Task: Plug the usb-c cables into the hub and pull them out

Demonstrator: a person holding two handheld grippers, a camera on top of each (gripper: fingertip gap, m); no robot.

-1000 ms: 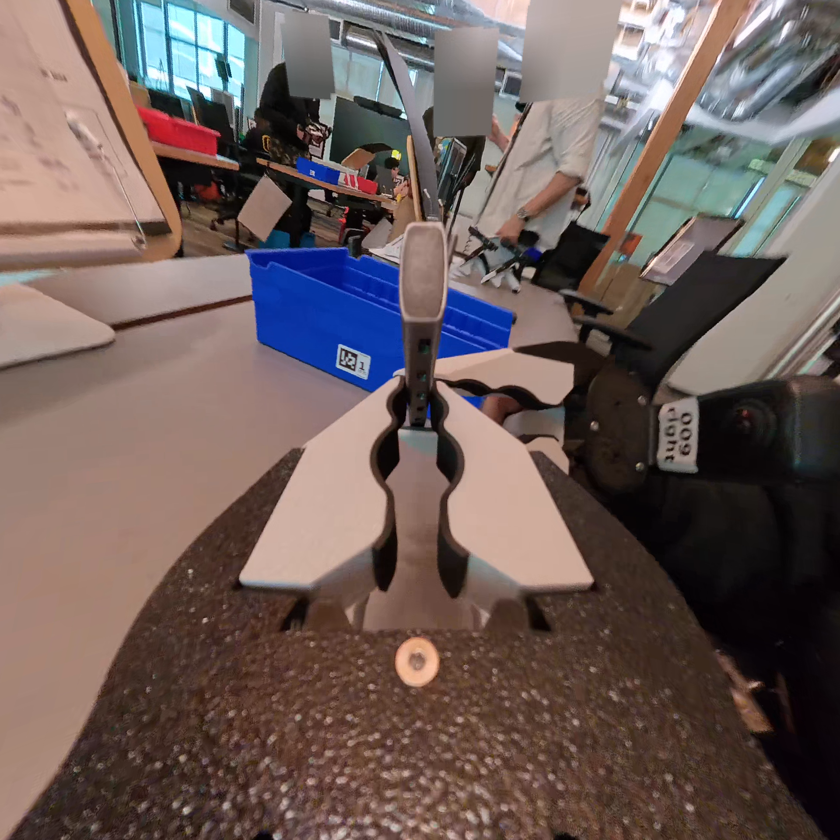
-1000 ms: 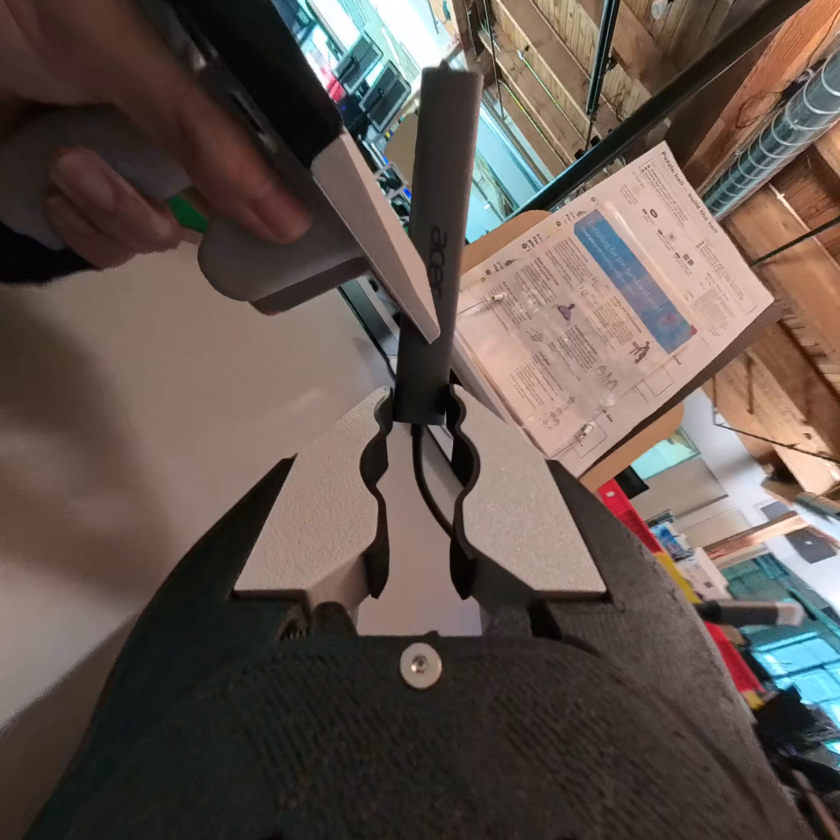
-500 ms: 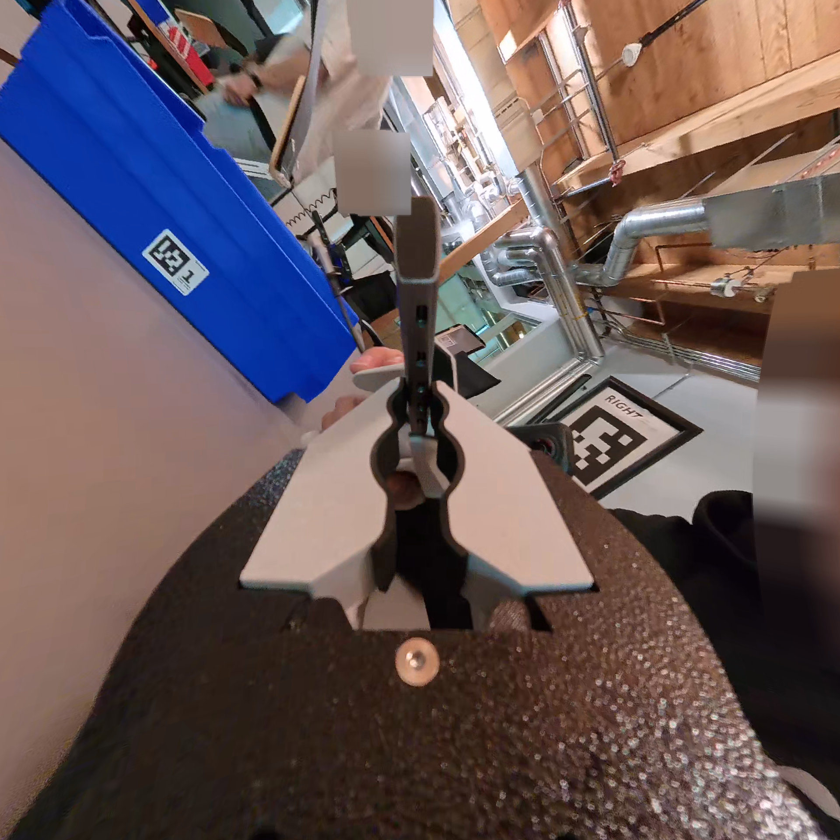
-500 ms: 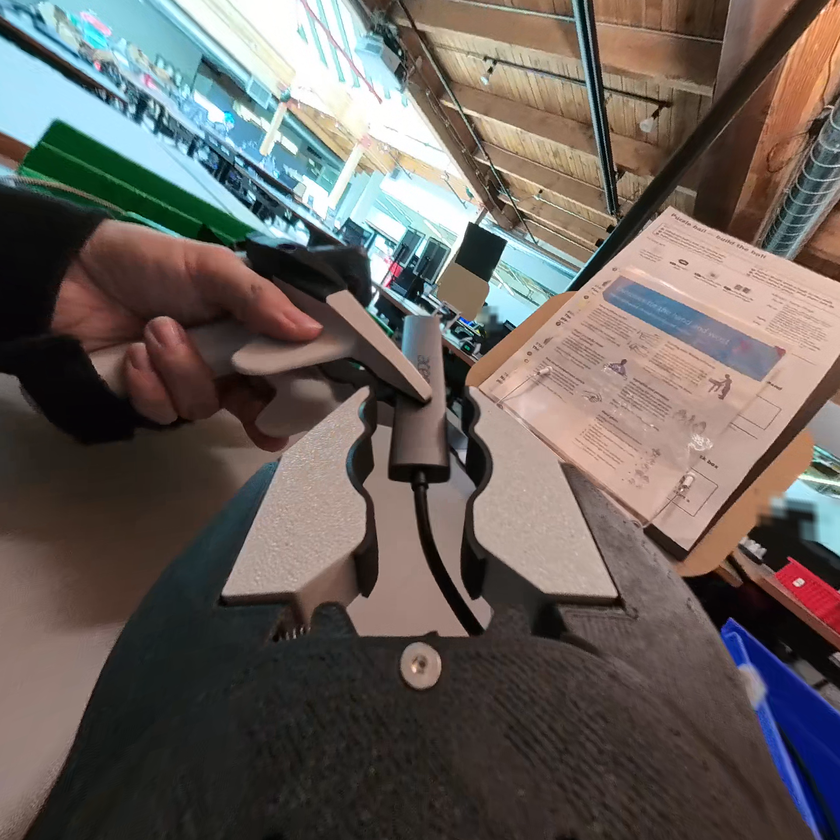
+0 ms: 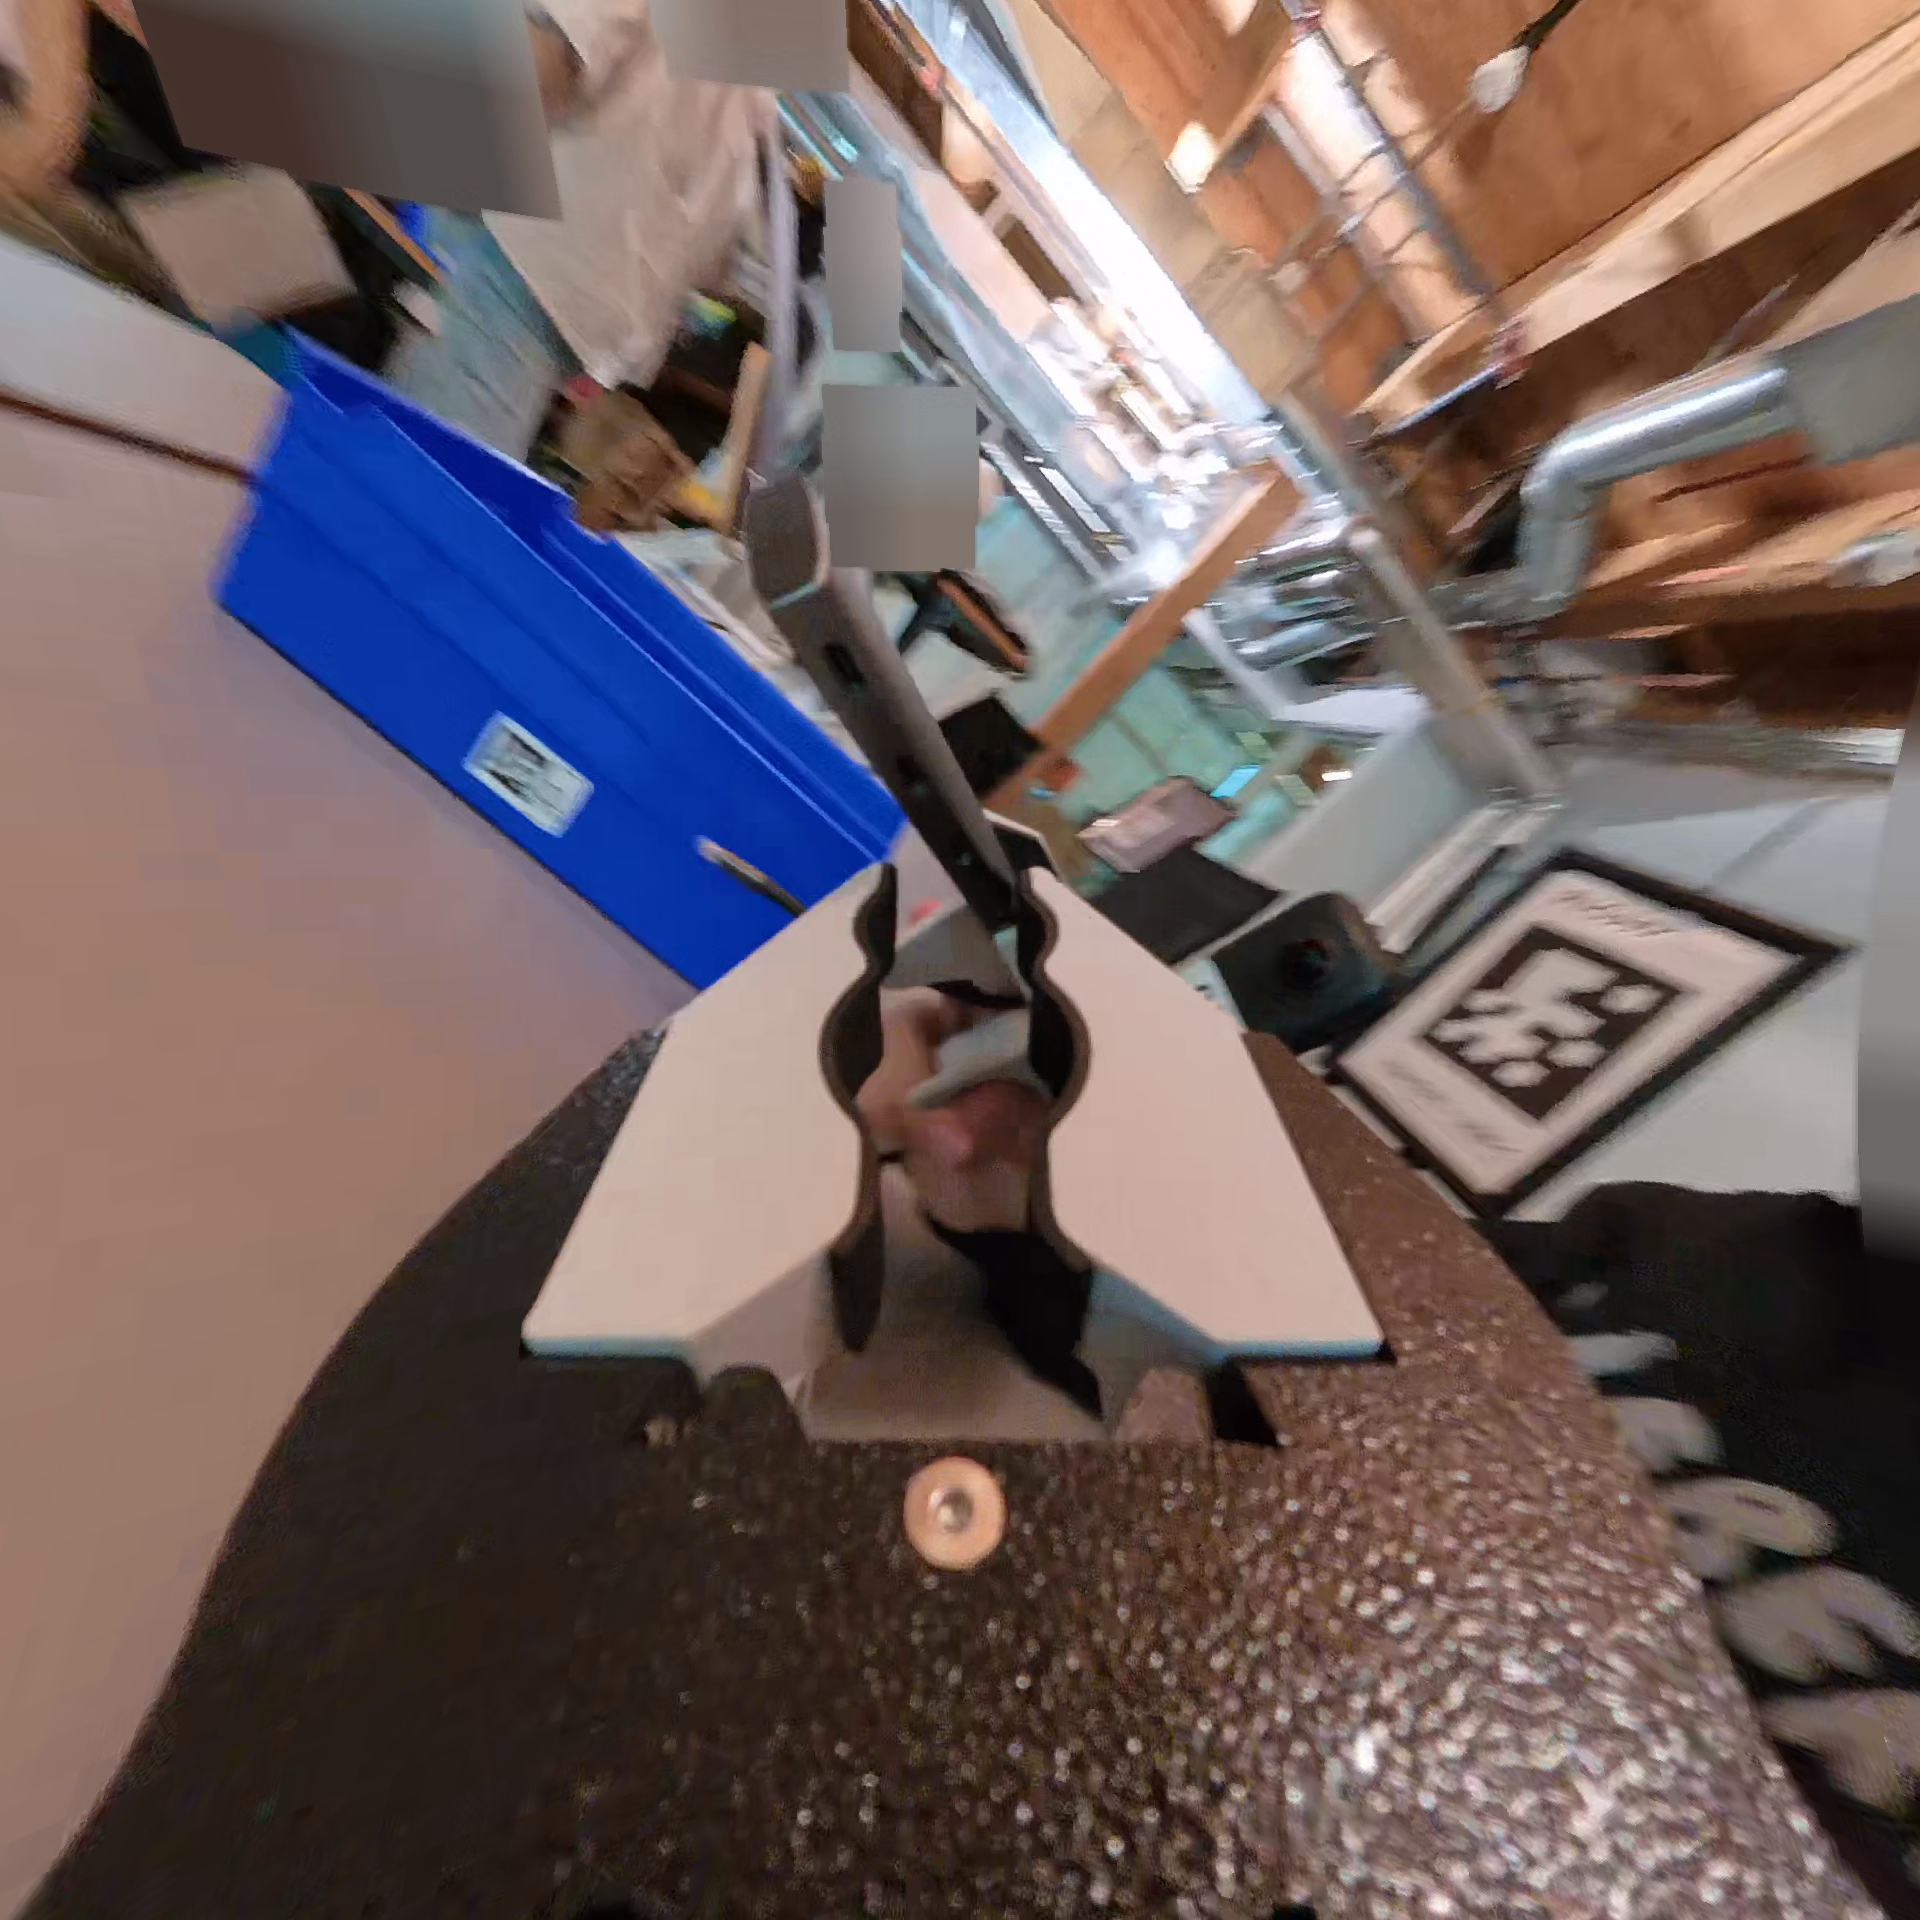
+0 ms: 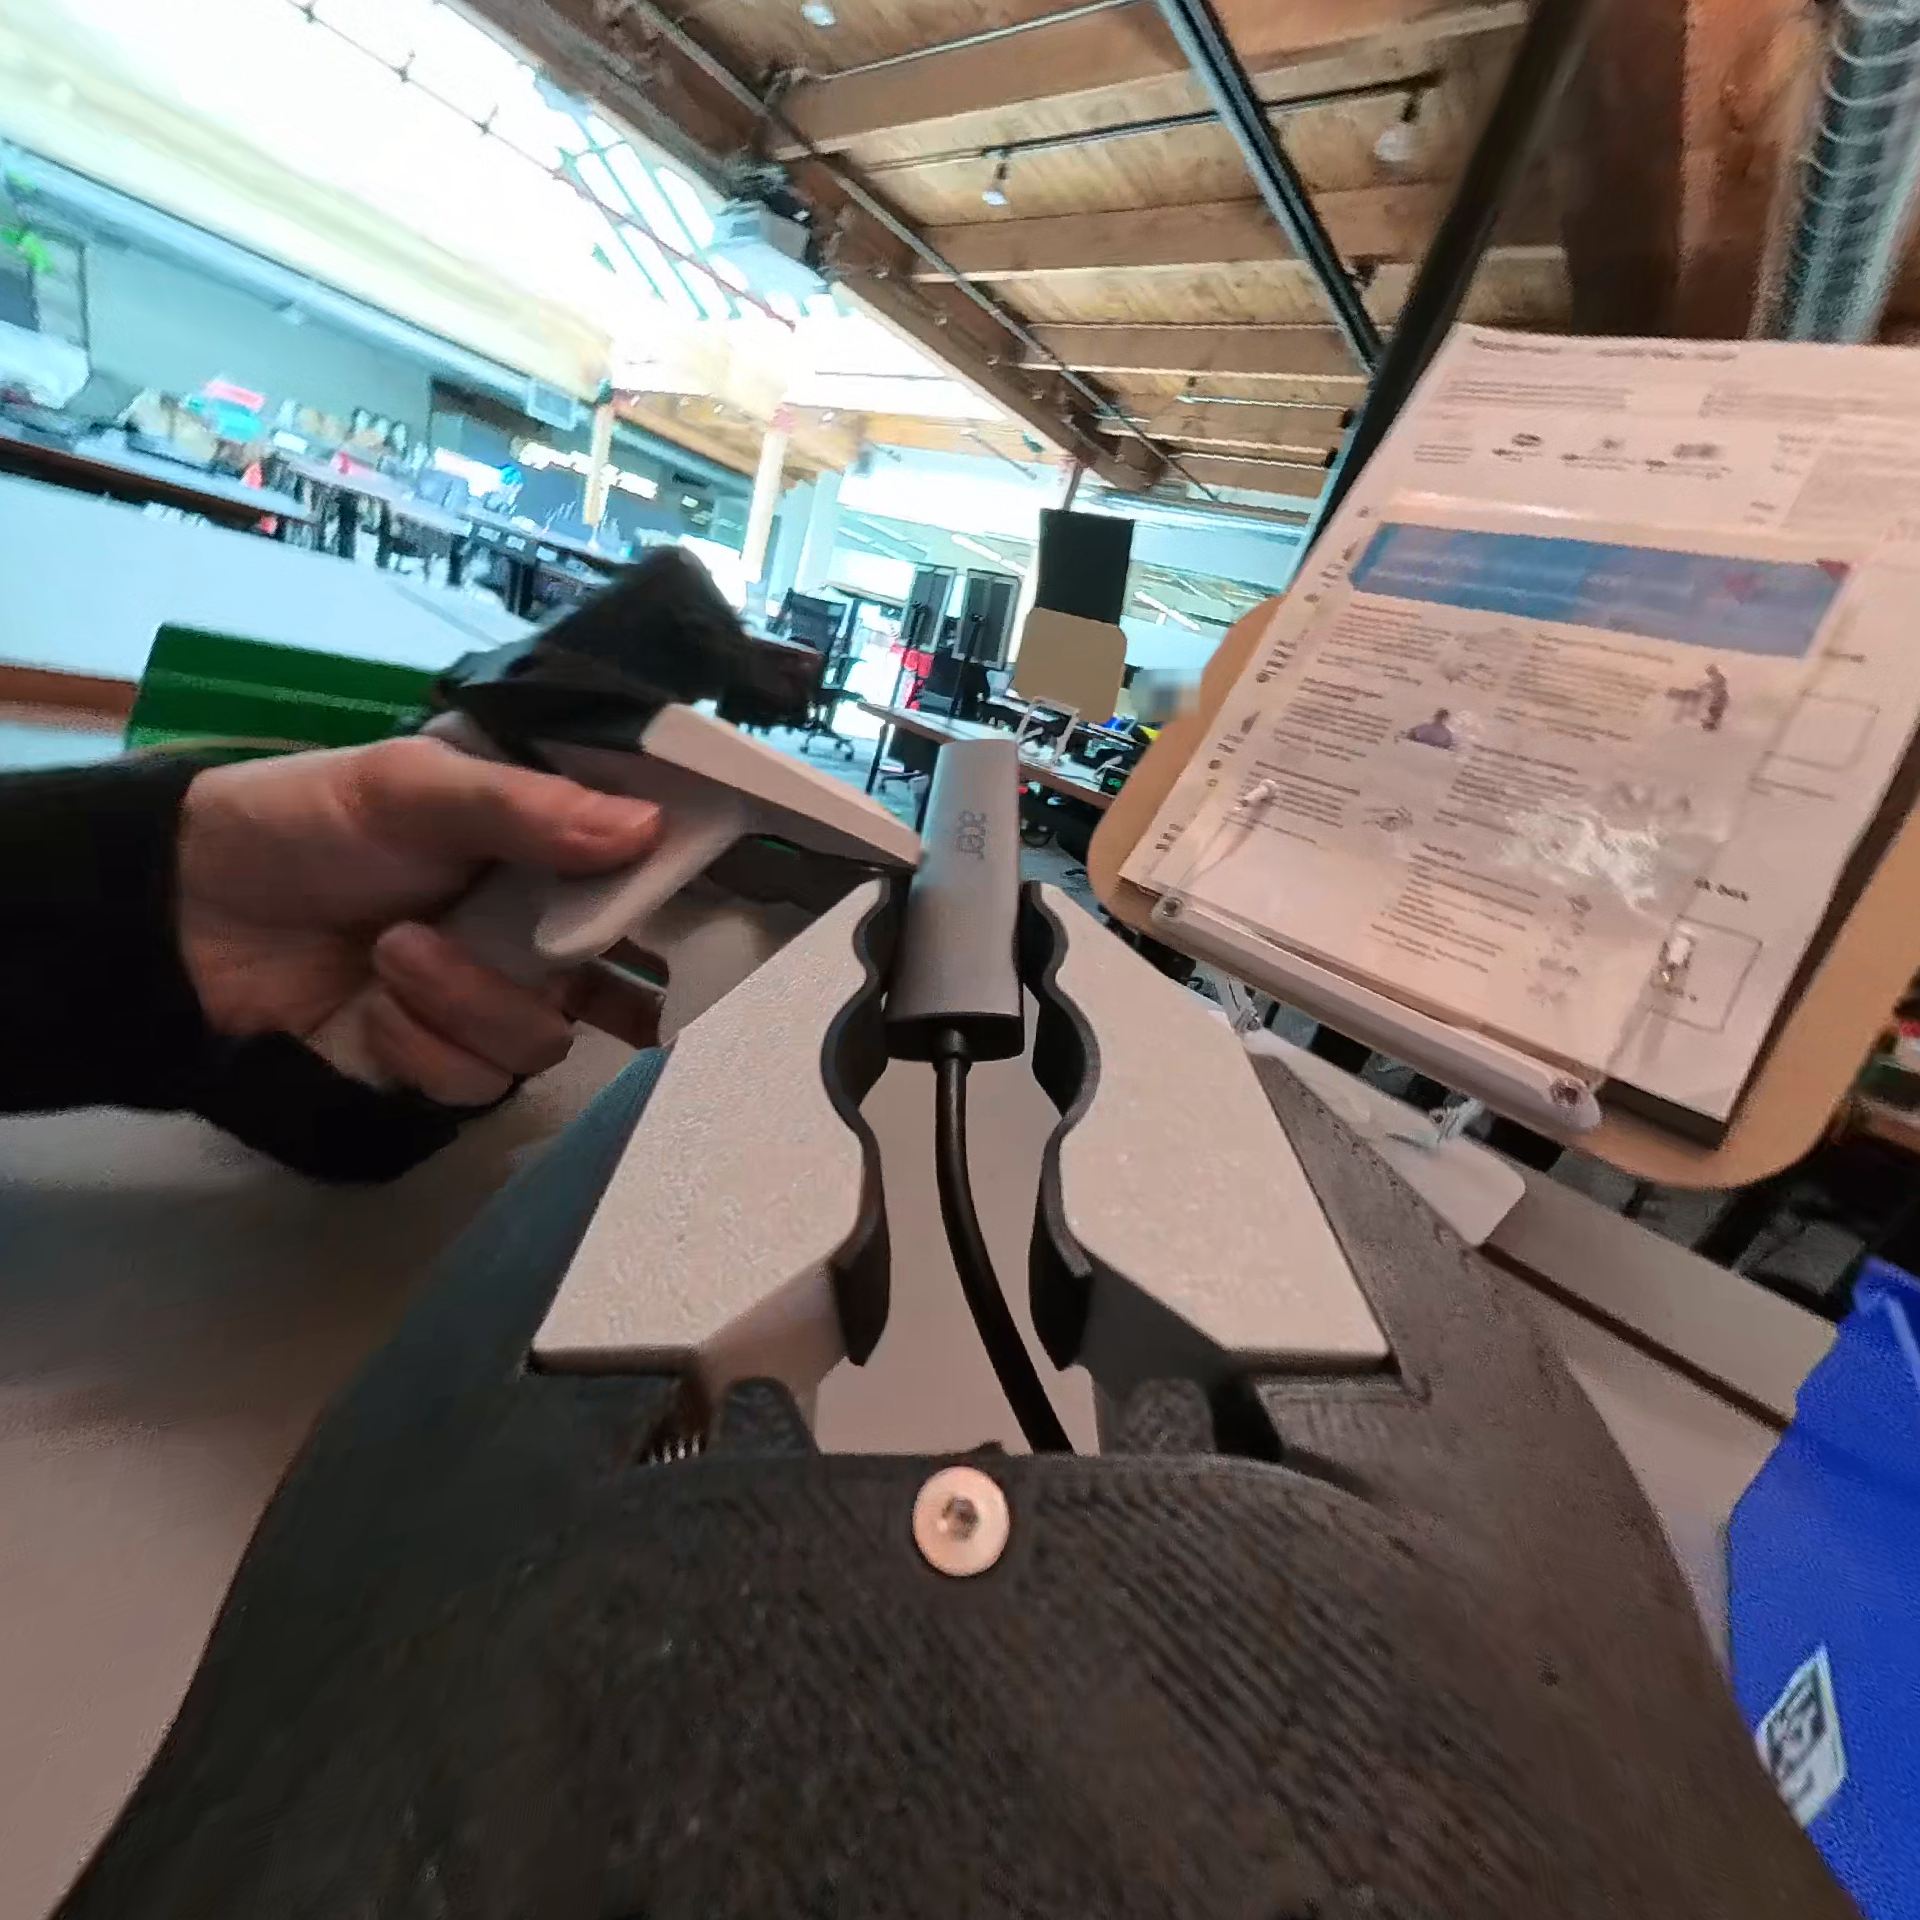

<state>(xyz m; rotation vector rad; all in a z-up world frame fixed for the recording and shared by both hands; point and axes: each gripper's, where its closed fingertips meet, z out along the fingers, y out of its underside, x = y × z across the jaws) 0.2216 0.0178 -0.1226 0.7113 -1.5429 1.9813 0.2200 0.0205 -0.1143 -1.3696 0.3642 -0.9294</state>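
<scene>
Grey metal hub (image 6: 961, 883), slim bar, lifted above the pale surface (image 5: 208, 935).

Change noted: left gripper (image 5: 961, 878), half a second ago clamped on the hub's edge, now with jaws spread, hub end only brushing its right fingertip. Right gripper (image 6: 958, 891), slack half a second ago, now with jaws drawn in to the hub's width, seemingly pinching its flanks near the cable (image 6: 977, 1195) end.

Reading: hold passed to the right; left apparently freed to fetch a plug.

Orientation: long axis in line with the right jaws, cable end toward that camera, free end forward and upward. From the left wrist, leaning up-left, ported edge showing, visible ports apparently empty.
</scene>
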